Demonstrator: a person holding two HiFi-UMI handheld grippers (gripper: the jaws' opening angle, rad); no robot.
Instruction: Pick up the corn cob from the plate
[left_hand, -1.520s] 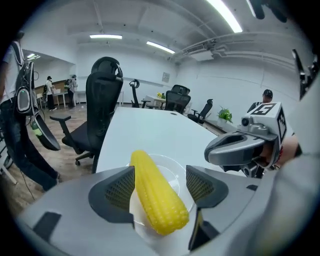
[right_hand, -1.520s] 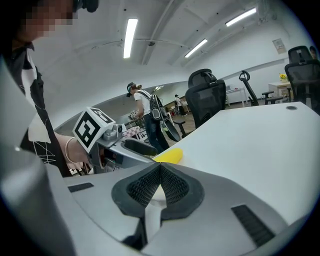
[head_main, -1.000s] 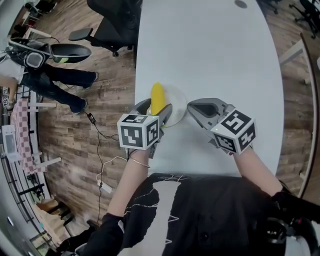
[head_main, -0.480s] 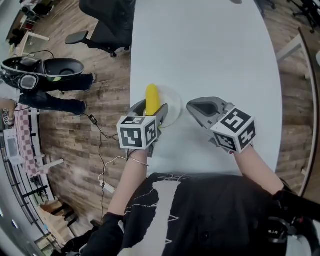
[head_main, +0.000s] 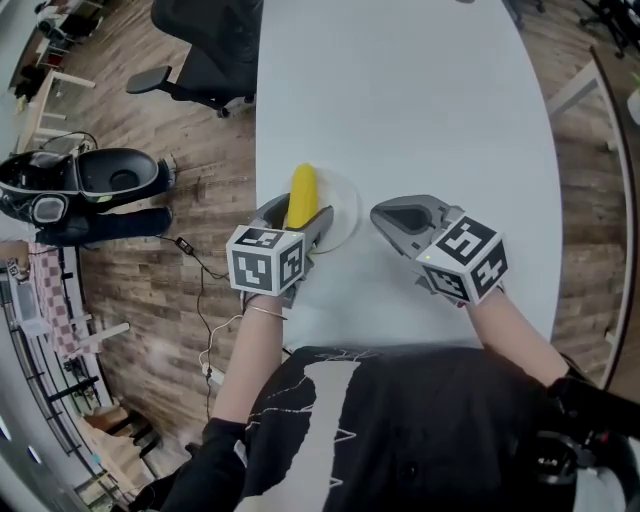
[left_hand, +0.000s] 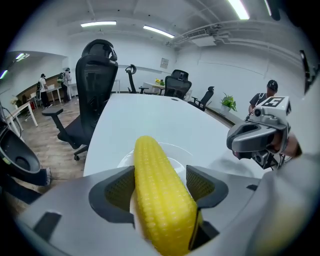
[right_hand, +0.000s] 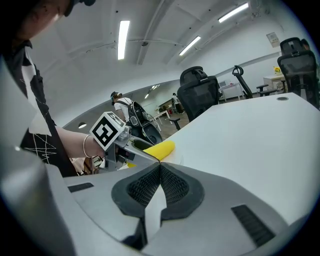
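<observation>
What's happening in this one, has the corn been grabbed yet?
Yes. A person works two handheld grippers at a white table. The left gripper is shut on the yellow corn cob, gripping it near one end, with the other end pointing out over the white plate. Whether the cob is fully clear of the plate is hard to tell. The right gripper is shut and empty, held just to the right of the plate.

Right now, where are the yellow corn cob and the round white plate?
yellow corn cob (left_hand: 160, 190): left gripper view, middle of its kernels.
round white plate (head_main: 343, 205): head view, bare right rim.
</observation>
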